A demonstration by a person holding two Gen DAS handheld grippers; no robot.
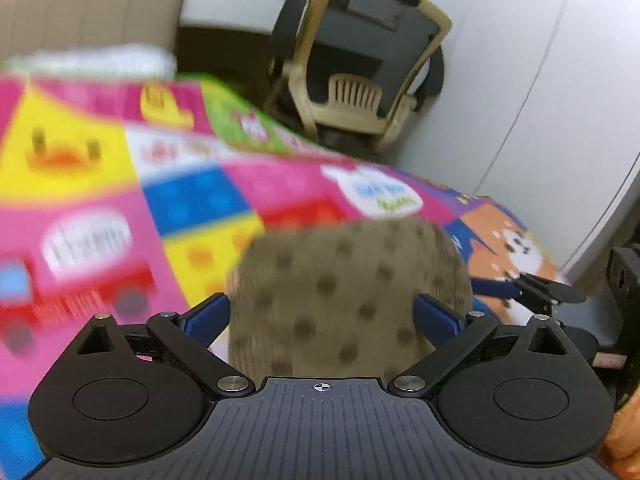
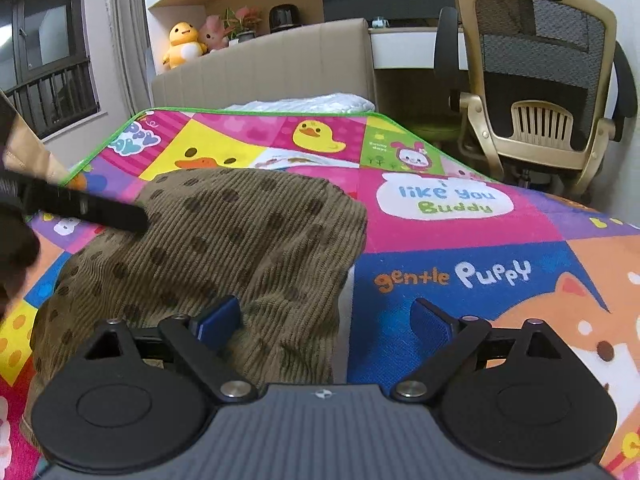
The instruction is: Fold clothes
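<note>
An olive-brown corduroy garment with dark dots [image 2: 224, 248] lies rumpled on a bright cartoon play mat [image 2: 460, 248]. My right gripper [image 2: 326, 320] is open low at the garment's near right edge, its left pad over the cloth and its right pad over the mat. In the blurred left wrist view, a hump of the garment [image 1: 348, 296] fills the space between the wide-apart blue pads of my left gripper [image 1: 322, 316], which is open. The left gripper [image 2: 88, 208] also shows as a black bar against the garment's far left side. Part of the right gripper [image 1: 532, 290] shows at the right.
The mat covers a bed with a beige headboard [image 2: 264, 64] and white bedding [image 2: 304, 102]. A beige and black office chair [image 2: 536, 92] stands off the mat's right side by a desk. Plush toys [image 2: 184, 44] sit on a ledge behind, and a window [image 2: 48, 52] is at the left.
</note>
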